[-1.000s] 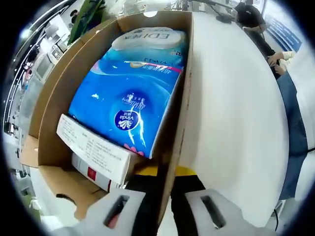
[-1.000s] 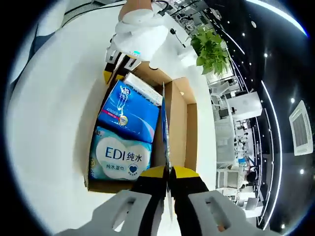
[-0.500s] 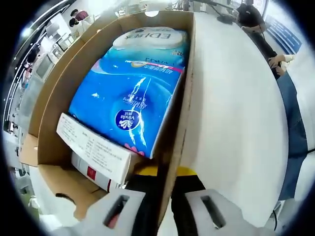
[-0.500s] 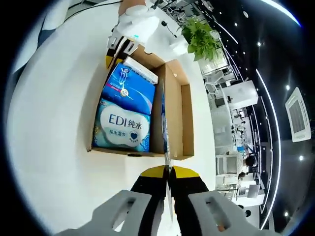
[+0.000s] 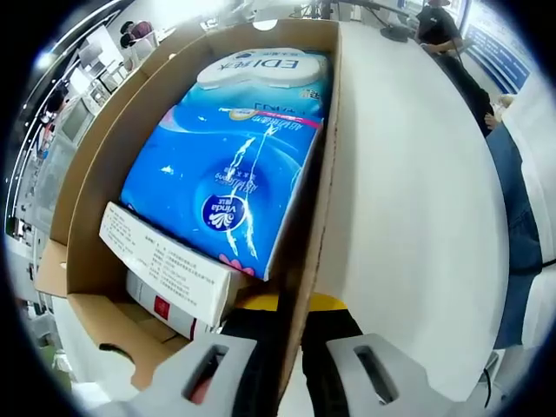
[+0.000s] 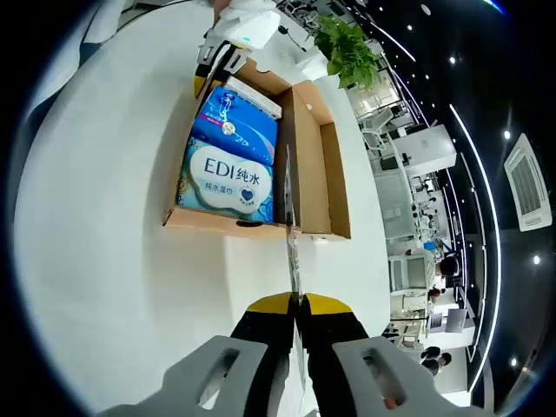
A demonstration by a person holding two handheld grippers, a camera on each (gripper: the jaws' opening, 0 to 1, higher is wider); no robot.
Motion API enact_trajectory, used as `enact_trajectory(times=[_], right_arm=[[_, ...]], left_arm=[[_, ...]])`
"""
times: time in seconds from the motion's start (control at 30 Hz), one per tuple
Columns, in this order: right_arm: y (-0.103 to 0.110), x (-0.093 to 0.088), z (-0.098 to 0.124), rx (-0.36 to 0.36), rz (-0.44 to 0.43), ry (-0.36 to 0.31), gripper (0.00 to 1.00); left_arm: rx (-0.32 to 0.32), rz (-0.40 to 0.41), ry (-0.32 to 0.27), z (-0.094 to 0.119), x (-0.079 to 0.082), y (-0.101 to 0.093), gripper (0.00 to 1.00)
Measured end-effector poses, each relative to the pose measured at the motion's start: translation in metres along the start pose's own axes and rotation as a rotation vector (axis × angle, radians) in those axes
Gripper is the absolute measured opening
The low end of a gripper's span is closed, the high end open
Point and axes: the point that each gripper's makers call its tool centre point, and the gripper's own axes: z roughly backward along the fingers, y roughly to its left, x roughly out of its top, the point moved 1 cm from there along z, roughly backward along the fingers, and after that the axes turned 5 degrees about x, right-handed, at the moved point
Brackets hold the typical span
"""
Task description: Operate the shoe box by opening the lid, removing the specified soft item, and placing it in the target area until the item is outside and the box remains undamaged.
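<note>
Two packs lie lengthwise in our shoe box (image 5: 95, 174); our left hand-held gripper (image 5: 282, 369) is clamped on its wall, beside the blue tissue pack (image 5: 226, 174). Right hand-held gripper (image 6: 295, 369), pinching a thin sheet (image 6: 293, 252), sits well back from the box.

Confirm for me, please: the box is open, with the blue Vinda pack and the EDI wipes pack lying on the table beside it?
Not quite. The box is open, but the blue Vinda pack and the EDI wipes pack lie inside it, not on the table, as the right gripper view shows.

My left gripper (image 5: 289, 306) and right gripper (image 6: 295, 306): grey jaws with yellow-and-black tips and slotted holes.
</note>
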Motion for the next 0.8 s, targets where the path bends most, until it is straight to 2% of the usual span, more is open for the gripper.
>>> enact_trajectory(times=[0.43,0.8], right_arm=[[0.003,-0.023,0.004,-0.004,-0.030,0.025,0.02],[0.020,-0.044,-0.004,0.028,-0.040,0.045,0.02]], left_arm=[[0.002,0.002,0.001,0.002,0.001,0.000,0.06],[0.003,0.005,0.002,0.000,0.000,-0.001,0.06]])
